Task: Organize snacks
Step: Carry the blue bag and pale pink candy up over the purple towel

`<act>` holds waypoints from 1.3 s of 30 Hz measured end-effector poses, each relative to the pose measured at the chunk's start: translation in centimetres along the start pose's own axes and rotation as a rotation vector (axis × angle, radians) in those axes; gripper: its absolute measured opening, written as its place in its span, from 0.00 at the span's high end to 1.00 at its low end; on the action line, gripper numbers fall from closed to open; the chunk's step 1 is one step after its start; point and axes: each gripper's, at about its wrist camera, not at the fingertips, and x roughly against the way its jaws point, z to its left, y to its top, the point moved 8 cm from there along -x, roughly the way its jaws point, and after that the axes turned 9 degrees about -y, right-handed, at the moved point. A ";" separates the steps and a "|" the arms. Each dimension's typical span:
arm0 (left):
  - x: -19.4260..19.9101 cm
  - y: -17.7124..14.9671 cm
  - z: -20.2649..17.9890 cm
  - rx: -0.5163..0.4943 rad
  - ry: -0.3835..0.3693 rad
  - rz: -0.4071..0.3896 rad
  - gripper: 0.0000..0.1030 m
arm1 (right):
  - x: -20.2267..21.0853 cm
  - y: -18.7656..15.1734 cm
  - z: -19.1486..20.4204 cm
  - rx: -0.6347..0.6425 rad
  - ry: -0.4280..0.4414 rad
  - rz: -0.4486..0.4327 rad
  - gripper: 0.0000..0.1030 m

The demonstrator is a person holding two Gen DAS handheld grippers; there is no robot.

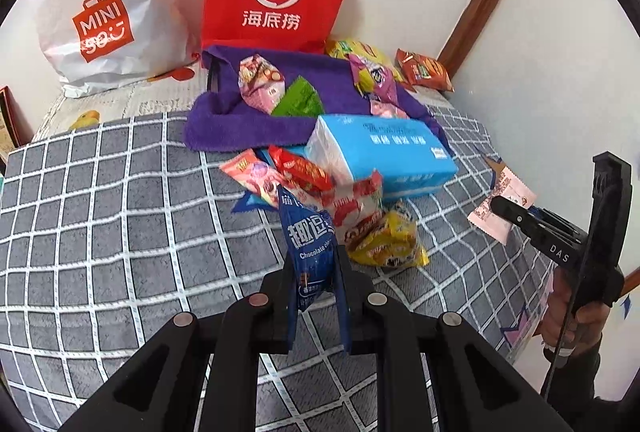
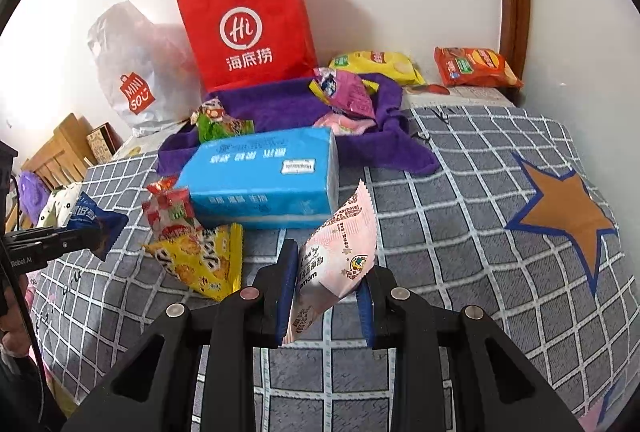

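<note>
Left wrist view
Grip: left gripper (image 1: 314,272) is clenched on the dark blue cookie packet (image 1: 310,248), held up off the checked blanket (image 1: 120,211).
Risk: the glossy film may slide out, since only its lower part is pinched.
Look: crinkled, white lettering, serrated end.

Right wrist view
Grip: right gripper (image 2: 328,296) clasps the pink snack packet (image 2: 336,264), tilted above the blanket, near the blue tissue pack (image 2: 264,175).
Risk: swinging it could knock the yellow packet (image 2: 204,260) pile.
Look: puffy, pale pink, zigzag edges.

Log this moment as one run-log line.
left gripper: shut on blue packet | right gripper: shut on pink packet | both lifted over bed | pile by tissue pack
</note>
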 end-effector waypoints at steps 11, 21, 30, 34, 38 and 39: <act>0.8 3.5 0.4 0.023 0.019 -0.044 0.85 | 0.6 4.3 1.2 0.015 0.003 -0.054 0.73; 0.5 7.6 -1.2 -0.015 0.018 -0.051 0.85 | 0.3 8.3 1.6 0.019 -0.004 -0.066 0.73; -0.9 11.4 -2.4 -0.050 0.011 -0.048 0.85 | -1.6 12.5 2.6 0.037 0.020 -0.067 0.73; -1.9 13.0 -2.1 -0.050 0.017 -0.044 0.85 | -2.9 13.8 3.1 0.052 0.027 -0.056 0.73; -3.1 14.5 -1.4 -0.034 0.007 -0.040 0.85 | -4.4 14.8 3.6 0.052 0.035 -0.035 0.73; -3.3 14.9 -1.3 -0.033 0.004 -0.041 0.85 | -4.8 14.9 3.7 0.053 0.036 -0.030 0.73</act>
